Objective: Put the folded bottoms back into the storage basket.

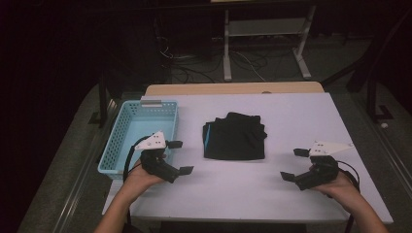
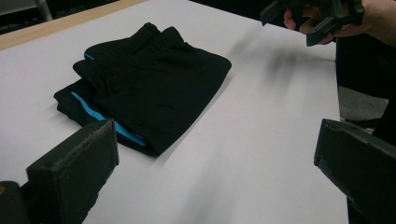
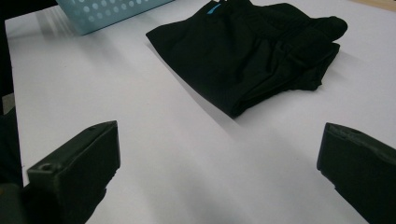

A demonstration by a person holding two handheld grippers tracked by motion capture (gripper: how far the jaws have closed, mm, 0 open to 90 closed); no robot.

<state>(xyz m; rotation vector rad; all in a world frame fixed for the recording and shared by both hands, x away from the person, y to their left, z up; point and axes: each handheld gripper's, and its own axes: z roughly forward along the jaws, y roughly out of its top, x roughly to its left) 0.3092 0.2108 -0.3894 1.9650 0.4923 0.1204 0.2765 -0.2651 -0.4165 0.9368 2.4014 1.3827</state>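
1. High view: the folded black garment (image 1: 234,136) sits mid-table, with the blue basket (image 1: 114,144) off to its left. The left gripper (image 1: 178,157) and right gripper (image 1: 291,164) are both spread wide, holding nothing, near edge.
2. Left gripper view: garment's ahead-left, untouched, so I'd say we're at the approach step.
3. Right gripper view: the next move probably means reaching in for the near fold.

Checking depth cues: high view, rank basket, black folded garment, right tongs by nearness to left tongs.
From the left tongs:
1. Blue basket, right beside them at the table's left edge.
2. Black folded garment, table centre.
3. Right tongs, far right side.
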